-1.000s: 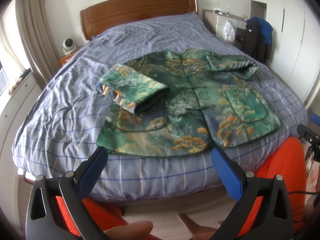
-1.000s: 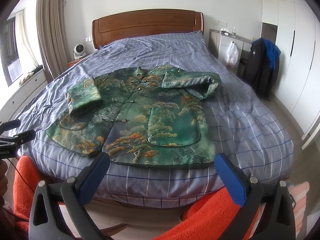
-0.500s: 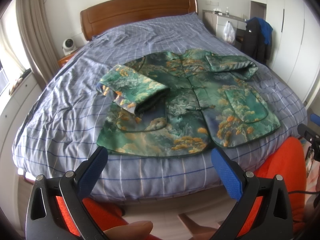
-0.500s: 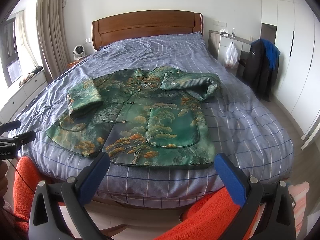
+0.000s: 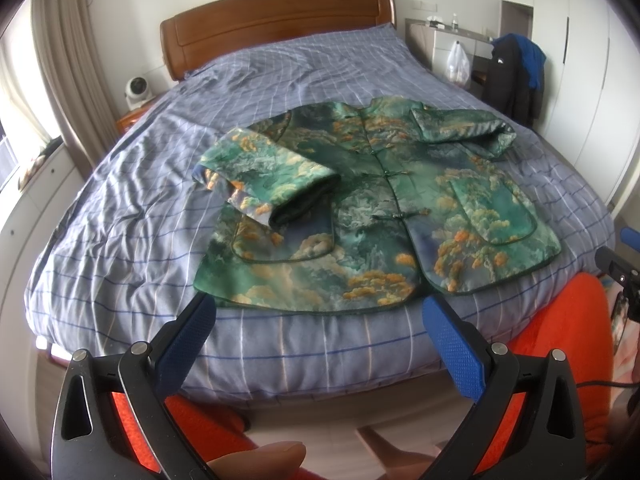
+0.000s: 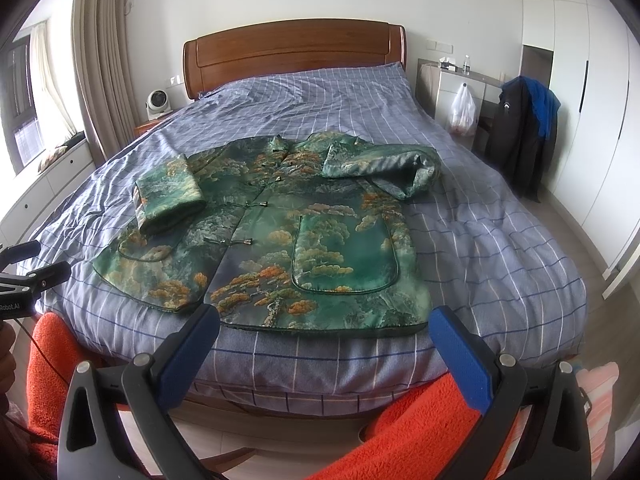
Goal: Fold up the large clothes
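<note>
A green brocade jacket [image 5: 372, 208] with orange tree patterns lies flat, front up, on the bed, hem toward me. Both sleeves are folded inward across the chest: one sleeve [image 5: 264, 176] on the left, one sleeve [image 5: 460, 128] at the upper right. It also shows in the right wrist view [image 6: 280, 232]. My left gripper [image 5: 320, 332] is open and empty, held off the bed's near edge below the hem. My right gripper [image 6: 324, 340] is open and empty, likewise just short of the hem.
The bed [image 6: 500, 240] has a blue checked cover and a wooden headboard [image 6: 292, 52]. A small fan [image 6: 157, 104] stands on the left nightstand. A dark coat [image 6: 520, 136] hangs on the right by white wardrobes. Orange fabric [image 6: 404, 432] lies below the grippers.
</note>
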